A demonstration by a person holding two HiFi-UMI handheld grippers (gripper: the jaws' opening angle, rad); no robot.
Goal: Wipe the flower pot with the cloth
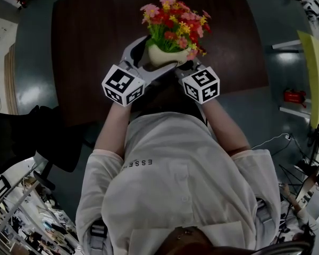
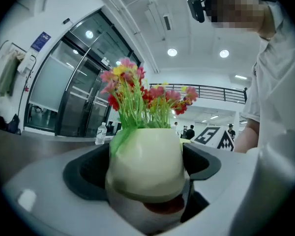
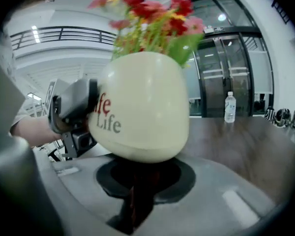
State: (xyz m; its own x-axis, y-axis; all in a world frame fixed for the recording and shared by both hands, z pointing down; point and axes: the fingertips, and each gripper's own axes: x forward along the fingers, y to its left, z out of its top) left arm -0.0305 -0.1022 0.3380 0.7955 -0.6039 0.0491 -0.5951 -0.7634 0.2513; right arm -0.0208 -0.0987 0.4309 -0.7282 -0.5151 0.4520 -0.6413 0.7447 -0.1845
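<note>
Fingers (image 2: 83,176) of our left gripper (image 2: 143,168) clamp the cream pot (image 3: 142,107), which carries red, pink and yellow flowers (image 1: 173,20), above the table's (image 1: 95,36) near edge. Our right gripper (image 3: 140,178) pinches a dark red cloth (image 3: 137,200) just under the pot.

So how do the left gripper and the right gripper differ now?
The left gripper has wide jaws clamped on the flower pot; the right gripper has jaws nearly together on the red cloth. The left gripper is at the pot's sides, the right gripper under its base. Both meet at the pot.
</note>
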